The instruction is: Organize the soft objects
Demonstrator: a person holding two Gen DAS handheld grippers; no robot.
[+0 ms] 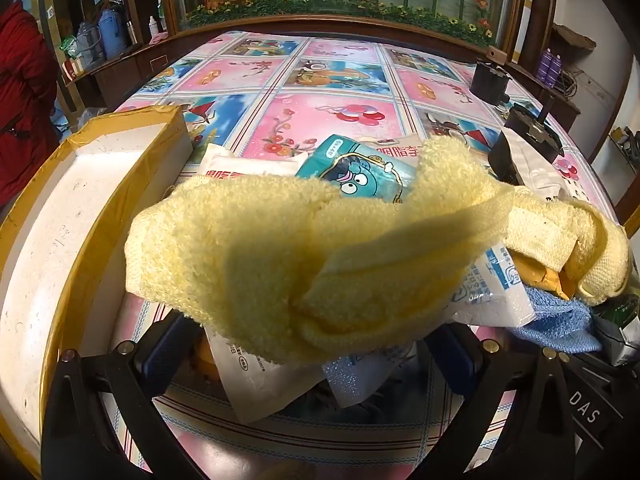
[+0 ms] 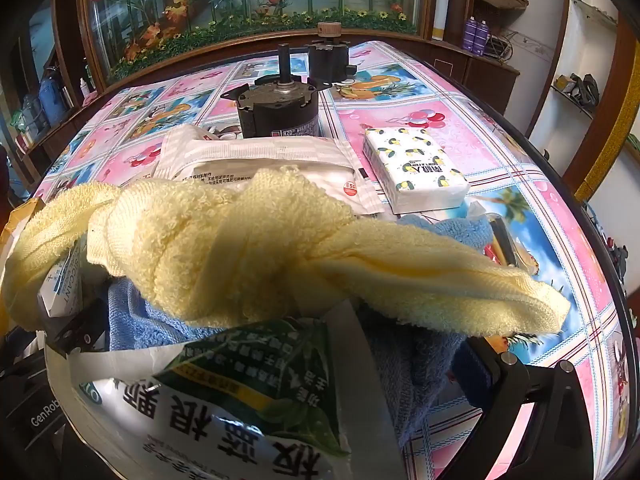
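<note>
Yellow towel (image 1: 304,248) drapes over the wide-open left gripper (image 1: 316,356).

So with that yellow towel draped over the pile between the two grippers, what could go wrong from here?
1. The yellow towel lies over loose packets; lifting it could drag the teal tissue pack or the white sachets along.
2. The blue cloth sits under it and may get pinched together with it.
3. A wide sweep on the right could knock the black motor or the tissue pack with birds.
</note>
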